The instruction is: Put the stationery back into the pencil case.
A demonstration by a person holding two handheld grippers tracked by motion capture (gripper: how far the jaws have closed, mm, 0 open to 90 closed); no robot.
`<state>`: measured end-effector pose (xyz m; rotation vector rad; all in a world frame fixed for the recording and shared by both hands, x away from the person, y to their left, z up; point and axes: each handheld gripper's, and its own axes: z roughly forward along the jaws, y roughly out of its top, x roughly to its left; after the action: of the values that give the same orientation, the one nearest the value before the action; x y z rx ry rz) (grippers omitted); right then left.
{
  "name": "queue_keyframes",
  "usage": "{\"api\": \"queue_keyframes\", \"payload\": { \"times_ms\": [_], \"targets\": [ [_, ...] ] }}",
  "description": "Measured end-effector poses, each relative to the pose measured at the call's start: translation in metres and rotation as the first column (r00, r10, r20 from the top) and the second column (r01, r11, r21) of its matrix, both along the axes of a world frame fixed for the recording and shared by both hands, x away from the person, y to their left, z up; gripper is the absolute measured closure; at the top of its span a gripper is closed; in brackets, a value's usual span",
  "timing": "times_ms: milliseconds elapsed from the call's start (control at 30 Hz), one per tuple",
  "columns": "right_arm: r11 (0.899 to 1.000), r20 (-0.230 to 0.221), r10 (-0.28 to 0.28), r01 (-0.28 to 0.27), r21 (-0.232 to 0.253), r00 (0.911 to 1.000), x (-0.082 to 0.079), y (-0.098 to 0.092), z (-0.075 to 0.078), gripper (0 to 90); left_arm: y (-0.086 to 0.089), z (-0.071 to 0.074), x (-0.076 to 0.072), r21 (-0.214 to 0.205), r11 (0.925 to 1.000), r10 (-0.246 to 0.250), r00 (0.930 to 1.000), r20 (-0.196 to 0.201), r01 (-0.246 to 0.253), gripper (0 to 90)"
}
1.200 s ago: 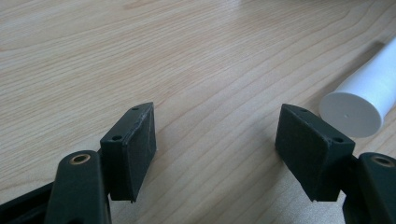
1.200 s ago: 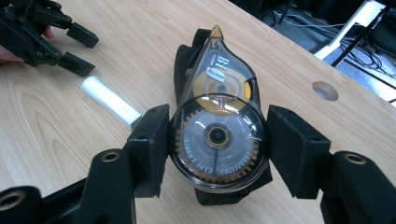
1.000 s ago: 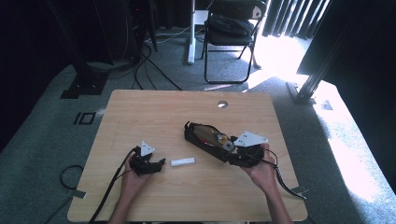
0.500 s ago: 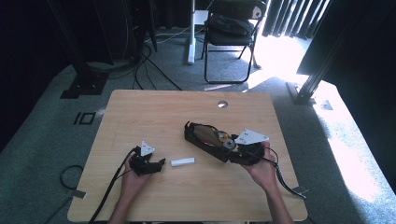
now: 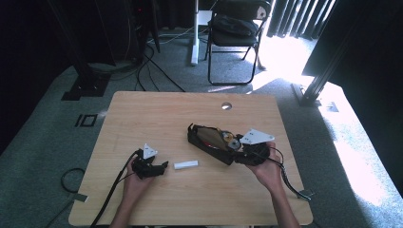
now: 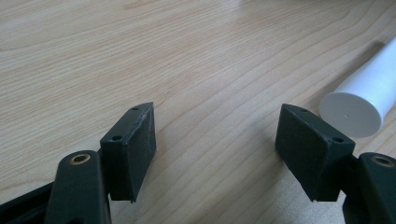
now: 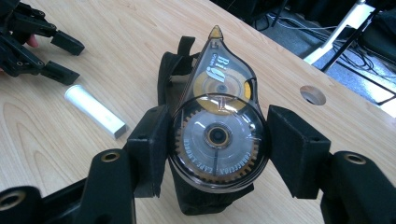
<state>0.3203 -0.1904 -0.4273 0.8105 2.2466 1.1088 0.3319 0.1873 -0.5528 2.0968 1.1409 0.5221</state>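
A clear teardrop-shaped correction tape dispenser (image 7: 217, 107) sits between the pads of my right gripper (image 7: 217, 140), which is shut on its round body. It is held over an open black pouch (image 7: 170, 65) lying on the wooden table (image 5: 142, 114). From the high view, the right gripper (image 5: 229, 142) is at the pouch's (image 5: 202, 137) right end. A short white tube (image 5: 185, 165) lies left of the pouch. My left gripper (image 5: 164, 166) rests on the table just left of the tube, open. In its own view the left gripper (image 6: 215, 140) has only bare wood between its jaws, with the tube's (image 6: 359, 100) end beside the right pad.
A round cable hole (image 5: 226, 105) is in the table's far edge. A folding chair (image 5: 237, 23) and loose cables (image 5: 157, 61) are on the floor beyond the table. Cables trail from both grippers off the near edge.
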Motion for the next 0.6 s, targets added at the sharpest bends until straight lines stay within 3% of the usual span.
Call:
{"api": "queue_keyframes", "payload": {
  "times_ms": [600],
  "targets": [
    [1.0, 0.014, 0.002, -0.002, 0.001, 0.9999, 0.0034, 0.0009, 0.0044, 41.2, -0.0001, -0.0001, 0.0001, -0.001, 1.0, 0.001, 1.0, 0.001, -0.001, 29.5]
  ]
}}
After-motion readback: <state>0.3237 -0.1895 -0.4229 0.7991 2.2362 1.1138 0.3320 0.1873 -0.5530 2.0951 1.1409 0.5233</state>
